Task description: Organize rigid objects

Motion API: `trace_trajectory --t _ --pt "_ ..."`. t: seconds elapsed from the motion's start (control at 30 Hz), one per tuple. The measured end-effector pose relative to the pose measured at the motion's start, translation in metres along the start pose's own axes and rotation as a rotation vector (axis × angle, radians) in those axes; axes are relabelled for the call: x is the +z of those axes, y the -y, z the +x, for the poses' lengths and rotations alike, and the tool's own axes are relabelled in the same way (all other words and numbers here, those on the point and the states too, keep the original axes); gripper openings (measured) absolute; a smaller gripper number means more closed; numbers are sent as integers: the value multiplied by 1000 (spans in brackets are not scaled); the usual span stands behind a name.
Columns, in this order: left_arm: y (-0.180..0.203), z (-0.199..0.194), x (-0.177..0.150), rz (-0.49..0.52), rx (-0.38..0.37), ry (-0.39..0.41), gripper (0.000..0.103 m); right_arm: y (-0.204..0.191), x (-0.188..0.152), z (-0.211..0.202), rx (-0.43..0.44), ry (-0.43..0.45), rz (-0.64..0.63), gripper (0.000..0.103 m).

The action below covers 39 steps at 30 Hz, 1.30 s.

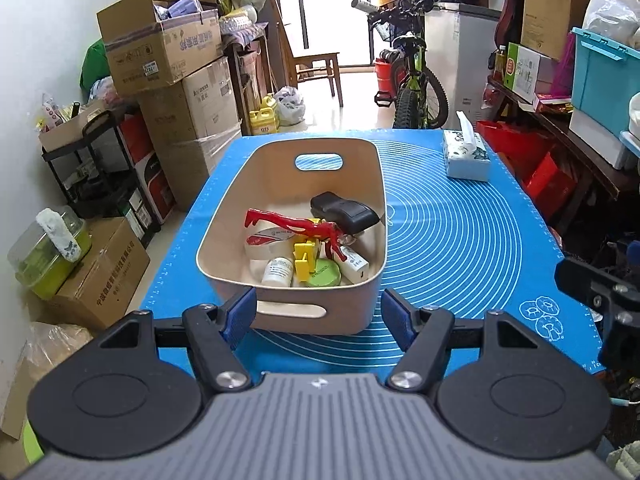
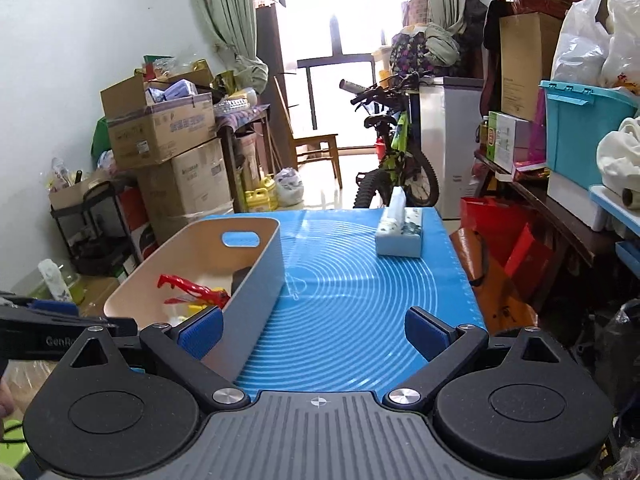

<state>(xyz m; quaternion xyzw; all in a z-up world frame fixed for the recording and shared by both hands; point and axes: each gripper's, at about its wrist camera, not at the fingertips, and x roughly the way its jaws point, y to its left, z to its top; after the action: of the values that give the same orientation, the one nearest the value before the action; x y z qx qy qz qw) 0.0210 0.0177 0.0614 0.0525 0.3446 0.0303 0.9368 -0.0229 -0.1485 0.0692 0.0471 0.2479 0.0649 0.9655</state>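
Observation:
A beige bin with handle cut-outs stands on the blue mat. Inside it lie a red clamp-like tool, a black case, a tape roll, a yellow clip, a white bottle, a green round tin and a white tube. My left gripper is open just in front of the bin's near wall, with nothing between its blue pads. My right gripper is open over the mat to the right of the bin, empty.
A tissue box sits at the mat's far right. Cardboard boxes and a black rack crowd the left side. A bicycle stands beyond the table, and shelves with a teal crate line the right.

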Motion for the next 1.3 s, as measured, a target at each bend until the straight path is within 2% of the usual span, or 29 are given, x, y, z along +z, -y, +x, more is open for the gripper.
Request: trace_trajectory --t 0.17,0.6,0.87,1.3 --pt "7 -5 -13 20 23 32 69 5 -12 -5 -8 -11 -4 97" --pt "16 -11 -38 7 13 79 69 -5 -38 -14 -1 -14 -62 97" --pt "10 -9 -44 -22 -4 72 69 -8 -45 -19 -3 25 -75 97" --pt "8 -7 -48 -32 -11 59 70 -12 -46 -14 1 10 -93 97"
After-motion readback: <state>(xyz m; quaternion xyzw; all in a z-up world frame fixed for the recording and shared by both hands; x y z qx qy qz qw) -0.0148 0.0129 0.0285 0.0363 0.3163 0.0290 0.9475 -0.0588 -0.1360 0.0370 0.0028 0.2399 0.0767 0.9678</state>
